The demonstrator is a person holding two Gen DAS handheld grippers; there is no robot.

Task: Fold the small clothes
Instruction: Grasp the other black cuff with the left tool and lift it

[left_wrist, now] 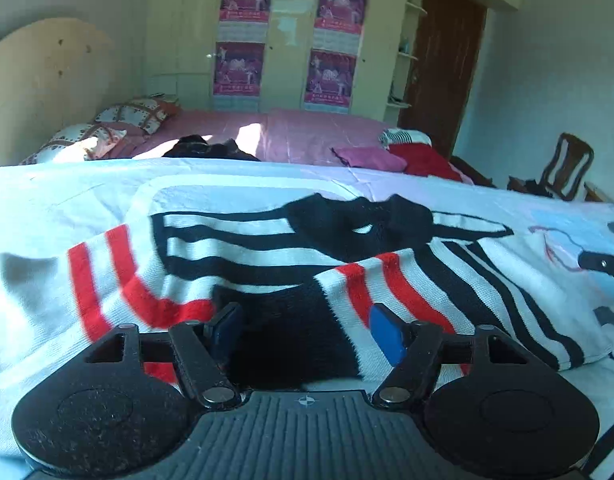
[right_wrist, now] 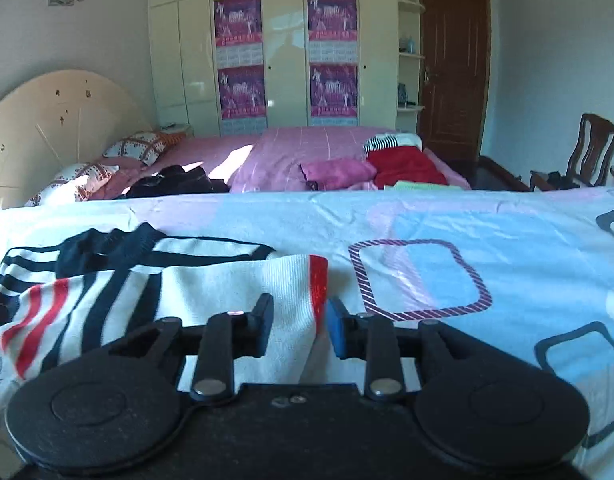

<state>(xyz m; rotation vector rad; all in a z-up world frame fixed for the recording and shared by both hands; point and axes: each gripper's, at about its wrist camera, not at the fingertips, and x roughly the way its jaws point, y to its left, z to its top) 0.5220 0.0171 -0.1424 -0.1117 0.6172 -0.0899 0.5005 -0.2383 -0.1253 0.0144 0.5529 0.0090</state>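
A pale bedsheet [right_wrist: 427,216] printed with rounded squares covers the near surface; the right wrist view shows its pattern broadly, the left mostly hides it under the striped sweater [left_wrist: 267,248], which lies spread there, its red-banded sleeves folded inward. Only the right view shows the sleeve cuff [right_wrist: 317,284]. The left gripper [left_wrist: 307,326] stands wide above the knit, gripping nothing. The right gripper [right_wrist: 299,320] is narrowly parted, the cuff edge between its jaws, pads apparently not pressing.
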